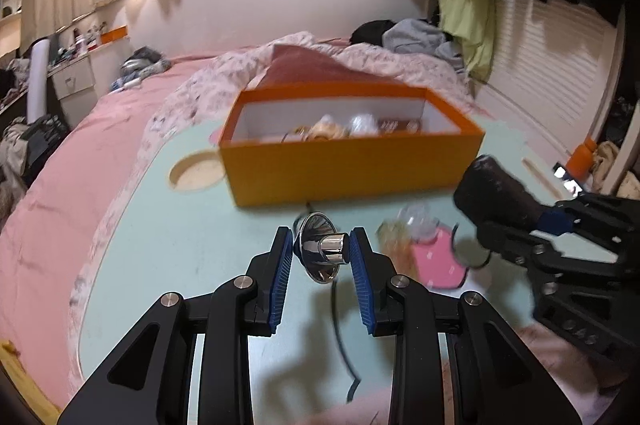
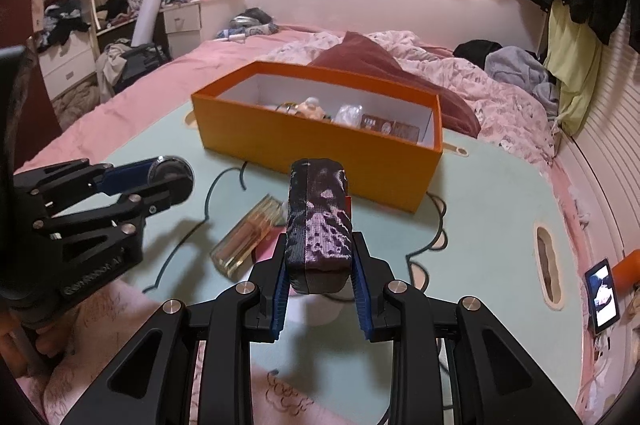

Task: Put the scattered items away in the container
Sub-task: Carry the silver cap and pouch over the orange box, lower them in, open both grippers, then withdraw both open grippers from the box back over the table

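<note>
An open orange box stands on the pale green tabletop with several small items inside. My left gripper is shut on a shiny chrome funnel-shaped piece, held above the table just in front of the box. To its right, my right gripper is shut on a dark textured case, also held up near the box's front wall. On the table below lie a clear bottle of amber liquid and a pink flat item.
The table sits over a bed with a pink sheet and a rumpled quilt. The tabletop has a round cup hollow at the left and a slot at the right. A lit phone stands off the table's right edge.
</note>
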`<state>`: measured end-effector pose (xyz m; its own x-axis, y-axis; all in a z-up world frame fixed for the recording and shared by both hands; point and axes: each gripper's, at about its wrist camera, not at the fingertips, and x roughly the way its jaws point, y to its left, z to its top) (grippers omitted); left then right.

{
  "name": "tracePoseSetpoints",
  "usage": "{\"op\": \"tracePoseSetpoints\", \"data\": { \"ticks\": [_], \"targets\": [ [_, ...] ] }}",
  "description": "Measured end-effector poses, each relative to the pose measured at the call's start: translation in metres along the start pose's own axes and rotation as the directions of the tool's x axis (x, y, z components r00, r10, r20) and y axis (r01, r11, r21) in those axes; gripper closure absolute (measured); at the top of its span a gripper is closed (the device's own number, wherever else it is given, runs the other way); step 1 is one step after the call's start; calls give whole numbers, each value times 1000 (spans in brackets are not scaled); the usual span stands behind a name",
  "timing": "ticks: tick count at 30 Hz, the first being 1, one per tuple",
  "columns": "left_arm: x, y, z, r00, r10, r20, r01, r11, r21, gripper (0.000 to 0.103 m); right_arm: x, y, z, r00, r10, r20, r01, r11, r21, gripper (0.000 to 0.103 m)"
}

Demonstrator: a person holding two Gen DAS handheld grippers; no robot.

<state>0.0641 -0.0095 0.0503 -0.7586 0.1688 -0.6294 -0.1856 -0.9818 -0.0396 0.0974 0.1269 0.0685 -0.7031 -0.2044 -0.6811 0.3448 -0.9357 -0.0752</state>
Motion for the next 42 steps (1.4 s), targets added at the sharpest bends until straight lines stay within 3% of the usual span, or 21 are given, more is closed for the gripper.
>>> {"op": "tracePoseSetpoints", "data": {
  "ticks": [7,10,15,20,26,29,31,33,37,42],
  "targets": [
    [7,-4,74,998,-54,40,53,998,25,72,0,-10,41,998,-44,50,44,999,-10,76],
    [25,5,108,998,-61,16,61,998,-3,72,7,-22,70,997,-28,78,28,1000,8,76],
    [72,7,139,994,-79,-75,80,997,0,72,41,-57,116,998,57,11,-58,992,108,76],
    [115,14,133,977,-106,-187,98,994,-49,72,74,-72,128,996,61,-59,-52,988,145,76],
    [131,18,125,972,-95,-215,77,993,-88,71,104,-72,116,987,74,-141,-51,986,160,76],
    [132,24,123,971,-86,-223,62,992,-114,61,108,-71,117,985,88,-146,-64,984,165,73],
    [128,26,124,974,-65,-216,41,993,-111,52,106,-72,120,987,96,-132,-72,982,174,56],
    [119,29,123,980,-46,-194,27,995,-97,44,100,-73,121,989,99,-106,-78,980,185,48],
    [97,35,119,986,-65,-155,50,994,-99,40,76,-74,118,996,69,-64,-56,981,186,48],
    [52,33,96,980,-154,-124,137,982,-131,30,37,-64,95,995,95,-24,-89,978,188,48]
  ]
}}
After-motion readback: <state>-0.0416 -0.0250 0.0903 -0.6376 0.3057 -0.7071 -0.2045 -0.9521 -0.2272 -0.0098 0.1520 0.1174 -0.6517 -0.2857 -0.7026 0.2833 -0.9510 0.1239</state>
